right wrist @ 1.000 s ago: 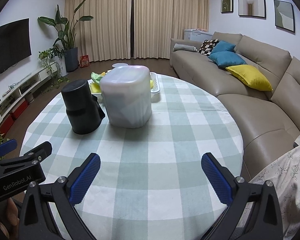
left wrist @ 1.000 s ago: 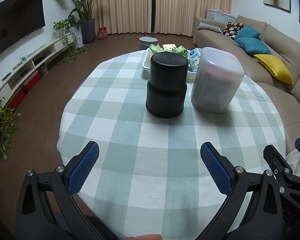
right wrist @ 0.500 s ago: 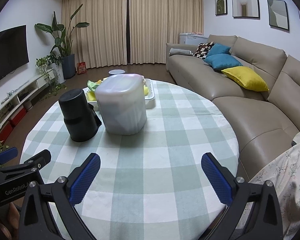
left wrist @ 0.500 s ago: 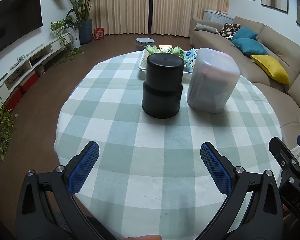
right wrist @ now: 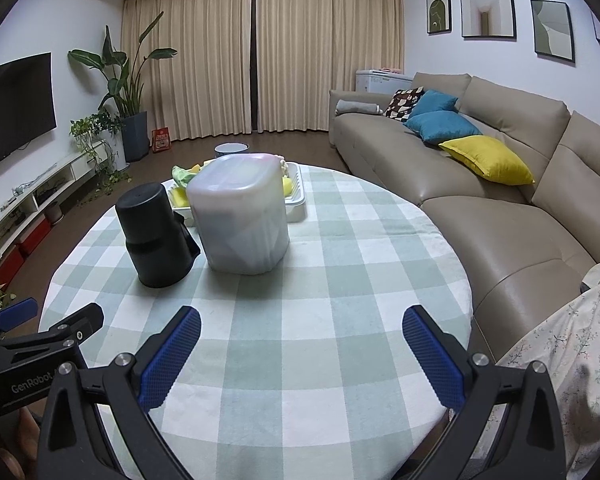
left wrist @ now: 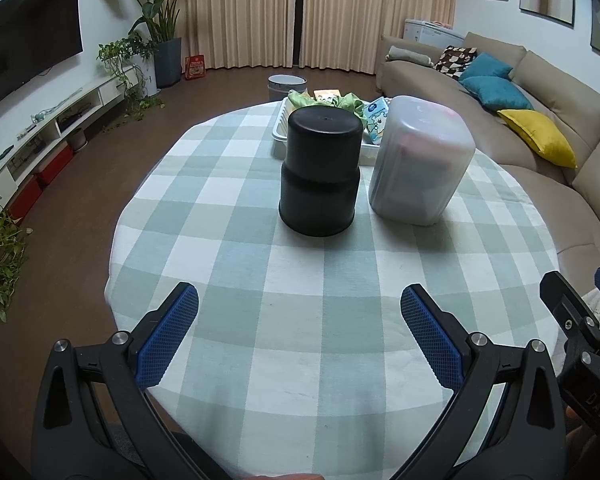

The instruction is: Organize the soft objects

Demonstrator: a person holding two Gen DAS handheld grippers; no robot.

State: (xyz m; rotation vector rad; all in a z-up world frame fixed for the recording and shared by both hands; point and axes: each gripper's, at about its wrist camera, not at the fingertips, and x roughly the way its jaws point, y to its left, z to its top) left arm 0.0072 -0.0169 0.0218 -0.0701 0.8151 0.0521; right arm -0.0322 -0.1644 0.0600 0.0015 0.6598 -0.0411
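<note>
Two grippers: the left gripper (left wrist: 299,330) and the right gripper (right wrist: 301,344) both hang over the near edge of the round table (left wrist: 300,300), tongs spread wide apart, nothing between them.
Soft objects: green cloth (left wrist: 346,102) and yellow sponge-like pieces (right wrist: 179,197) lie heaped in the white tray (right wrist: 296,200) at the far side of the table, with a small blue-and-white packet (left wrist: 376,120) among them.
In front of tray: a black cylindrical container (left wrist: 320,172) and a frosted plastic bin (left wrist: 420,164) stand side by side, close but apart, flat ends up, seemingly upside down; something pinkish and dark shows dimly through the bin's wall.
Handling, as a judgement: cloth and sponges look light and limp, and will squash and droop; pinch a raised fold or the middle of a piece, deep between the pads.
Reach: both containers screen the tray from the grippers.
Stage: cannot tell whether sorting is under way or ended.
</note>
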